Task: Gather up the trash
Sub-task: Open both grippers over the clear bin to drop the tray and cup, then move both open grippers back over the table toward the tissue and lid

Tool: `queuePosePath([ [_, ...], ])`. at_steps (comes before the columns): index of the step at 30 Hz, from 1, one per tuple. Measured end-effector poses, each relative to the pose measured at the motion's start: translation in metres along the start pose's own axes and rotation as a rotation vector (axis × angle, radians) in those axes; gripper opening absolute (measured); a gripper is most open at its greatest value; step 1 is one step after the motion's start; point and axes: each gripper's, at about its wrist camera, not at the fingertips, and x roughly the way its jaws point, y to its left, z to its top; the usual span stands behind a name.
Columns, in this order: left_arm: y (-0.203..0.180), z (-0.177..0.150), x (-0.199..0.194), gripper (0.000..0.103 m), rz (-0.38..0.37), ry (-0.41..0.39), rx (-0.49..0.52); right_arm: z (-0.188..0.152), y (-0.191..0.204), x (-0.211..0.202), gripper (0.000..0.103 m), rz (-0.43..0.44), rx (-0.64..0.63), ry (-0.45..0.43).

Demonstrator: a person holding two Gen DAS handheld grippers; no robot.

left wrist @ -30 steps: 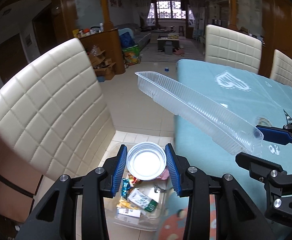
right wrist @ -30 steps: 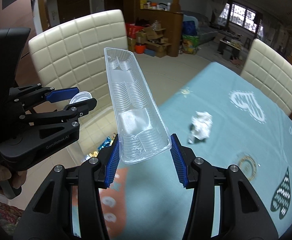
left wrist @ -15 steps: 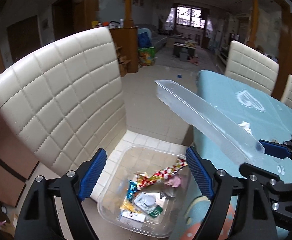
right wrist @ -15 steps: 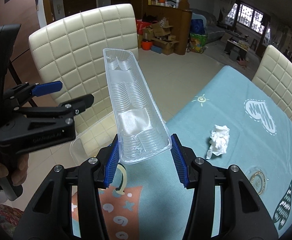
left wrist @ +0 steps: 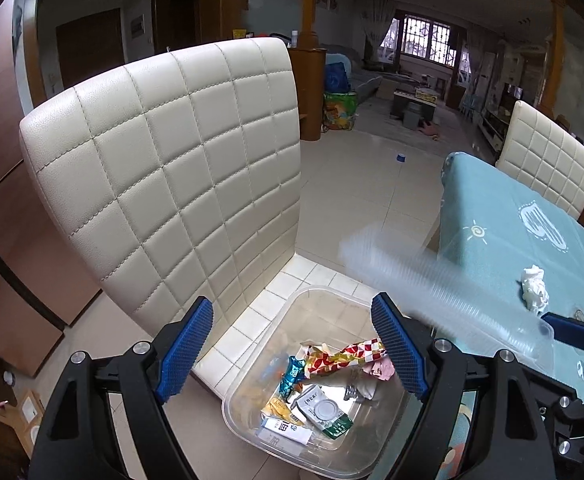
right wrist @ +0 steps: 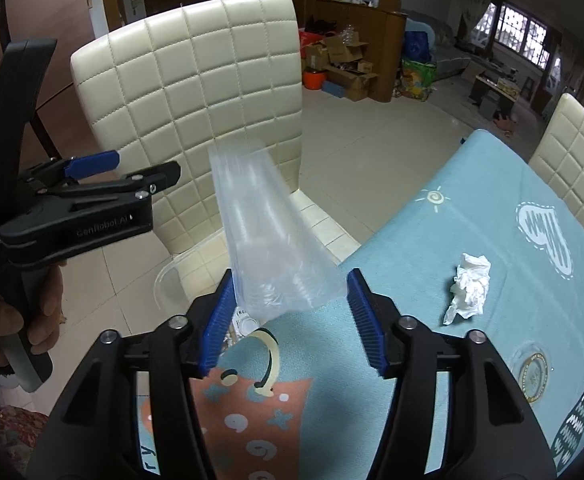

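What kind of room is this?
Most likely a home's open dining and living area: a table under a blue patterned cloth, padded cream chairs around it, and a sofa and barred window beyond.

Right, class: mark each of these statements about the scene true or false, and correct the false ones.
1. A crumpled white tissue lies on the tablecloth. True.
2. The clear bin is empty. False: it holds wrappers and other packets.
3. The tablecloth is plain red. False: it is light blue with drawn patterns.
4. A cream quilted chair stands beside the bin. True.
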Motion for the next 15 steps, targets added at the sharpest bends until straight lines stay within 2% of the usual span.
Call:
queuePosePath([
  [15,-0.024,-0.001,-0.002,0.079,-0.036,0.011,0.042,-0.016,-0.024,-0.013,0.062,-0.031,0.079,-0.001],
])
